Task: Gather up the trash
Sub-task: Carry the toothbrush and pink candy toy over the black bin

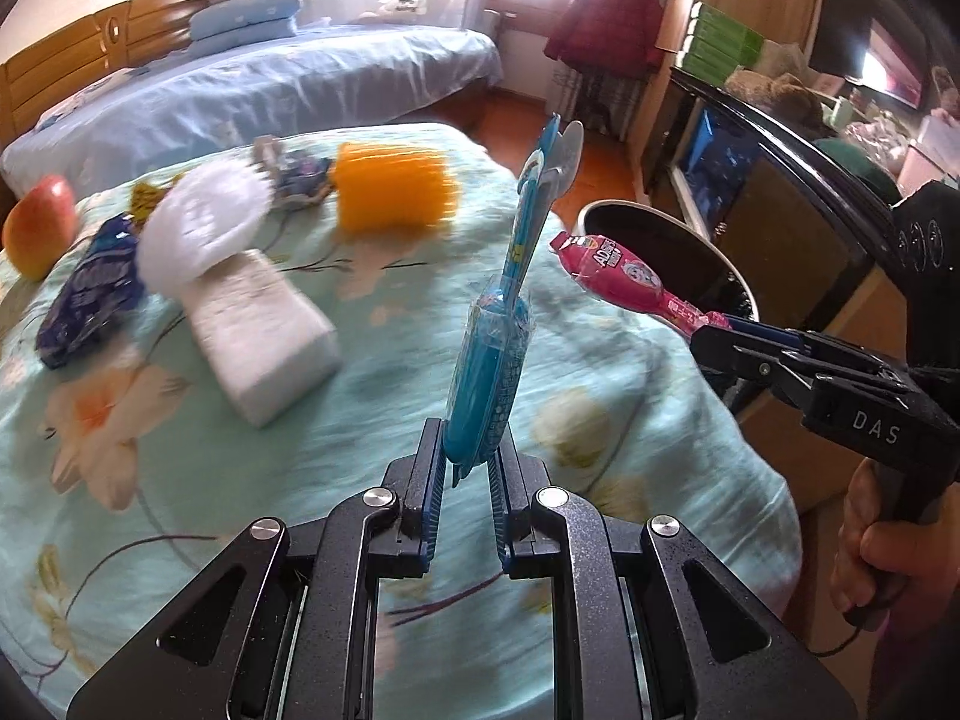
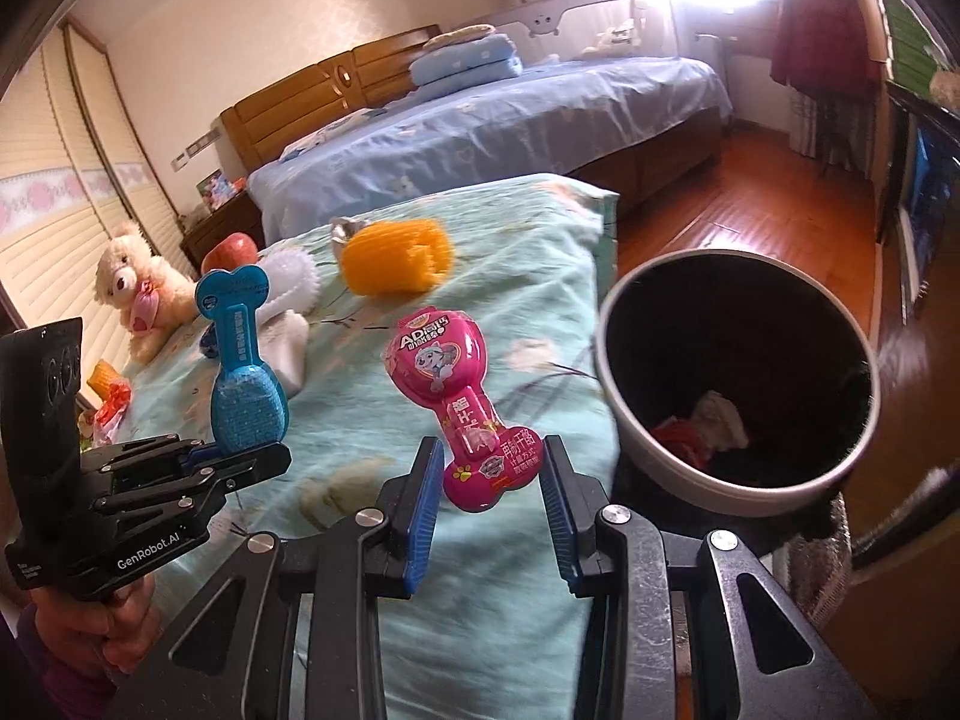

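Jaws clamping two bone-shaped packets, one blue (image 1: pixel 487 354), one pink (image 2: pixel 459 402), seemingly.

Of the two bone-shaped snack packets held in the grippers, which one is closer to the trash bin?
The pink packet, held by the right gripper, is nearer the bin. The blue packet in the left gripper is farther out over the bedspread.
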Tool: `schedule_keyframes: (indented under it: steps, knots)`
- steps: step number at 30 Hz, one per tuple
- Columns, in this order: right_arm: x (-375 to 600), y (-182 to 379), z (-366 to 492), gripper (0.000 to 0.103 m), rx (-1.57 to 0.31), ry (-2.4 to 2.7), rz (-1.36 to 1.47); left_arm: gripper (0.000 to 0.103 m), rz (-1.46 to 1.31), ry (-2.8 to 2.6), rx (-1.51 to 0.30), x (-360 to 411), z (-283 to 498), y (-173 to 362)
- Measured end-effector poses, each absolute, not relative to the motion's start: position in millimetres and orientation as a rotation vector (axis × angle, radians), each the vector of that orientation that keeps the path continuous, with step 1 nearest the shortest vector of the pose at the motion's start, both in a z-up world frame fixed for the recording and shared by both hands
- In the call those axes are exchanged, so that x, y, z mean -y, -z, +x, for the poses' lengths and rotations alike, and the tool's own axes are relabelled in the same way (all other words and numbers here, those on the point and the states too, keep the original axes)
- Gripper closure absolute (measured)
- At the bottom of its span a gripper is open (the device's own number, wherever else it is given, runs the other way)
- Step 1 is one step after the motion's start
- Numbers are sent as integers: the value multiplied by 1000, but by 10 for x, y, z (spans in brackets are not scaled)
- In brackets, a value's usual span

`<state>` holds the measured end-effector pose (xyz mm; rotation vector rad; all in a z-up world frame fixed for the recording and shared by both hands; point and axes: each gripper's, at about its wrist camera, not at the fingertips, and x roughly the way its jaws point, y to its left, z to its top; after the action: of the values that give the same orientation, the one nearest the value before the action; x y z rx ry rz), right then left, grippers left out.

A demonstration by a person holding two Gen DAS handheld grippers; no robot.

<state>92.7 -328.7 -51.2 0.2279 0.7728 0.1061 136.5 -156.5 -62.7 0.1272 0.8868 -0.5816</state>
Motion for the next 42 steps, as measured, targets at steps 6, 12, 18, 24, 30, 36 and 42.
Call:
schedule_keyframes:
  steps: [6, 12, 18, 24, 30, 36, 42]
  knots:
    - [3494, 508, 837, 70, -761, -62, 255, 90, 157, 620, -889, 1805, 1338, 624]
    - [3708, 504, 776, 70, -750, -15, 278, 90, 175, 644, -897, 1966, 1354, 634]
    - [3918, 535, 727, 70, -744, 23, 301, 90, 189, 661, -901, 2123, 1392, 618]
    - [4075, 548, 706, 70, -737, 50, 321, 90, 217, 685, -897, 2302, 1411, 586]
    - [4201, 570, 665, 70, -732, 79, 330, 90, 243, 708, -904, 2523, 1433, 585]
    - [4334, 594, 652, 70, -731, 111, 336, 90, 254, 726, -911, 2705, 1481, 572]
    - [4423, 612, 670, 70, -733, 133, 346, 90, 267, 738, -916, 2844, 1521, 569]
